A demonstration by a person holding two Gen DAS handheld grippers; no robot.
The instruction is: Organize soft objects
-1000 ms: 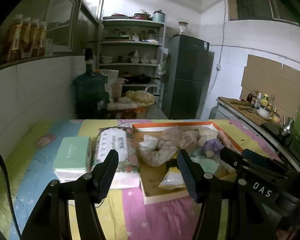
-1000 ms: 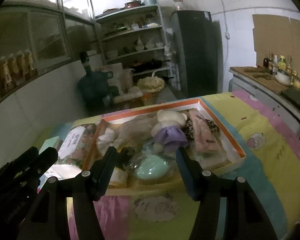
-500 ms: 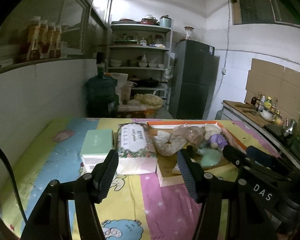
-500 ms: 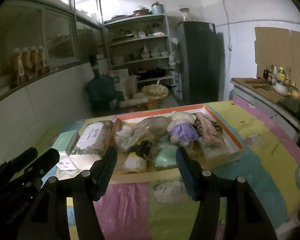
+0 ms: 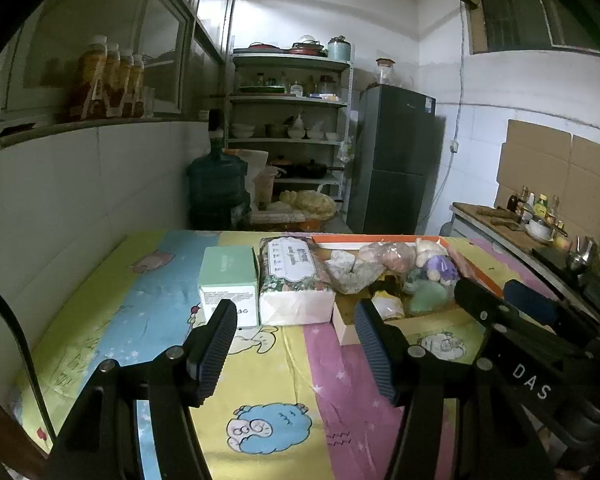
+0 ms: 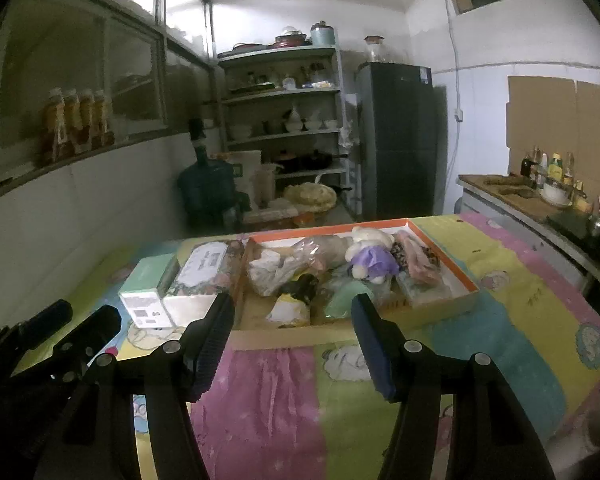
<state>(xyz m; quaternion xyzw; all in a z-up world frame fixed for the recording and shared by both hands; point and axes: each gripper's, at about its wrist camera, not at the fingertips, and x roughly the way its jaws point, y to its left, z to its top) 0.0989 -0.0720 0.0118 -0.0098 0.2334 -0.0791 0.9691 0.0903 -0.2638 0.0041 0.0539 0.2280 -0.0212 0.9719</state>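
An orange-rimmed cardboard tray [image 6: 444, 258] on the colourful tablecloth holds several soft things: a white and purple plush toy [image 6: 370, 254], a green pouch [image 6: 346, 298], a clear bag of cloth [image 6: 288, 264], a leopard-print and pink cloth [image 6: 418, 260]. The tray also shows in the left wrist view [image 5: 480, 276]. A floral tissue pack [image 5: 292, 276] and a mint green box [image 5: 228, 280] lie left of the tray. My left gripper [image 5: 296, 344] is open and empty, held back from the tissue pack. My right gripper [image 6: 292, 340] is open and empty, in front of the tray.
A white wall runs along the table's left side. Behind the table stand a water jug [image 5: 216, 188], shelves of dishes [image 5: 288, 128] and a dark fridge [image 5: 396, 160]. A counter with bottles [image 6: 540, 184] is at the right. Tablecloth [image 6: 300, 400] lies in front of both grippers.
Both grippers have pulled back from the tray and risen, so the tray and packs look smaller and farther. Both stay open and empty.
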